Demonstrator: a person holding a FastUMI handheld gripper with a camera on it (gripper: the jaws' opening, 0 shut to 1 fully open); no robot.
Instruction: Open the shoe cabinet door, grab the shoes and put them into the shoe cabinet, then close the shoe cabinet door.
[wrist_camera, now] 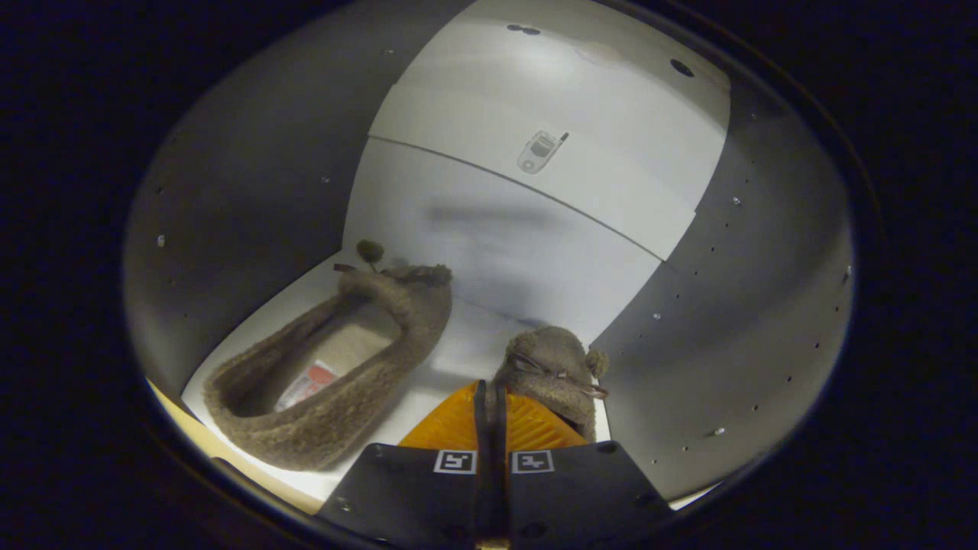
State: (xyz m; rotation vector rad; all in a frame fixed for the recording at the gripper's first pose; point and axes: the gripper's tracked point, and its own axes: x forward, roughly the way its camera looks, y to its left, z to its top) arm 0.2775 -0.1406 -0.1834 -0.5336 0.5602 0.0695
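I am looking into the open shoe cabinet (252, 191), which has grey side walls and a white back. A brown fuzzy shoe (344, 382) lies on the white shelf (458, 359) left of my fingers, its opening facing me and its toe towards the back. A second brown shoe (554, 359) with a small bow sits right at my fingertips, toe pointing to the back right corner. My gripper (489, 388) is shut, its fingers (451, 428) nearly together on a thin edge of this second shoe. The rest of that shoe is hidden behind the fingers.
The grey right wall (749, 321), dotted with peg holes, stands close beside the held shoe. On the white back panel (519, 229) there is a small sticker (541, 150). The shelf's pale wooden front edge (221, 451) runs below the left shoe.
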